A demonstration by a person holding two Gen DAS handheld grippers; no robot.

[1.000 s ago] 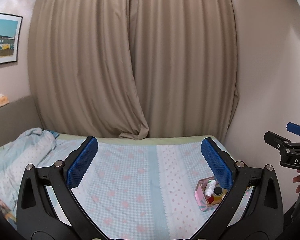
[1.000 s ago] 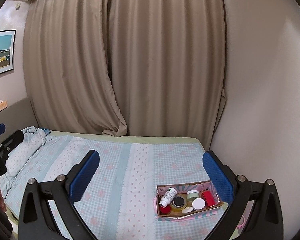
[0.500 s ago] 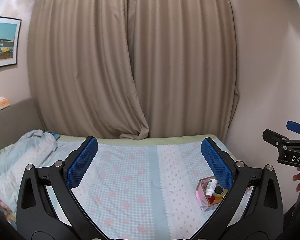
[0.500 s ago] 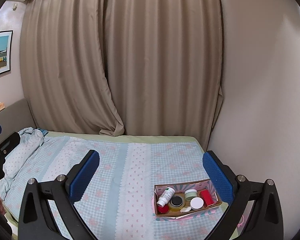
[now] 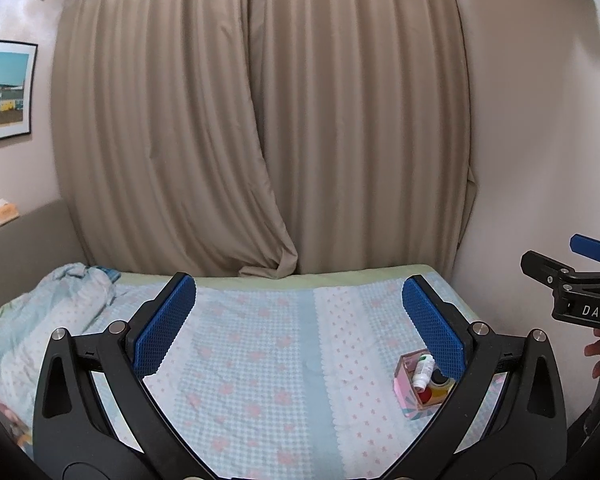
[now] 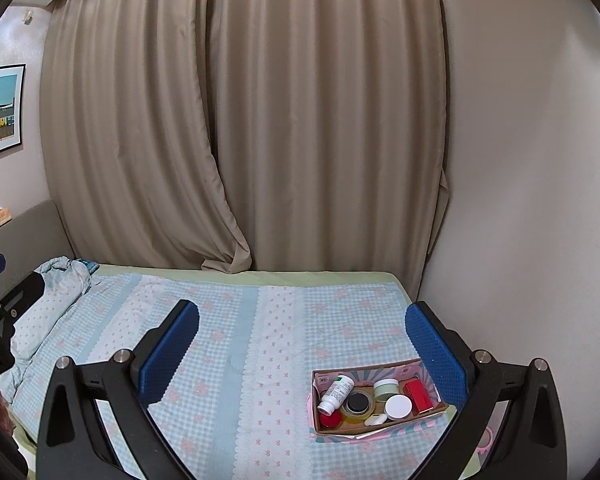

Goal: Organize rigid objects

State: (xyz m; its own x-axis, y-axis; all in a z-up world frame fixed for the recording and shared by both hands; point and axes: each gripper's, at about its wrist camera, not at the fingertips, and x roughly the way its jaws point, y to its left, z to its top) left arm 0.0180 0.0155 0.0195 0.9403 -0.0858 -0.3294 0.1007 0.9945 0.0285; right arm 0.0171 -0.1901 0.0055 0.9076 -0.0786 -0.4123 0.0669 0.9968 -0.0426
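Both grippers are held high above the bed, jaws spread wide and nothing grasped. The small containers are seen gathered in the cardboard box on the bedspread: a white bottle leaning, a black-lidded jar, a green jar, a white-lidded jar and a red box. This fits either a finished sort or a box awaiting unpacking, so no move is advised. From the right gripper the box lies at about four o'clock, just inside the right finger. From the left gripper it lies at four o'clock, partly hidden behind that finger.
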